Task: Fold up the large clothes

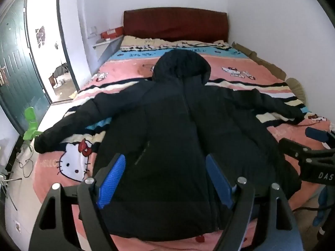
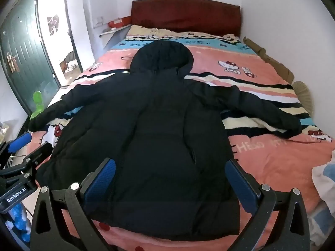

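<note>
**Black coat spread flat on the bed**

The bed (image 1: 240, 71) carried a black hooded coat (image 2: 159, 129), lying flat, sleeves stretched out sideways, hood toward the red headboard (image 2: 186, 14). Above the coat's hem, the right tool (image 2: 170, 179) and left tool (image 1: 165, 179) both hung with fingers spread wide, pinching nothing.

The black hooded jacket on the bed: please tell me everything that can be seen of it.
The black hooded puffer jacket looks padded and matte, with a centre zip line and slanted pocket openings. It lies flat, front up, on the pink cartoon-print bed cover, unfolded. Its hood points toward the dark red headboard; both sleeves spread outward, and the hem is nearest the cameras. Nothing rests on it; neither tool grips it.
</note>
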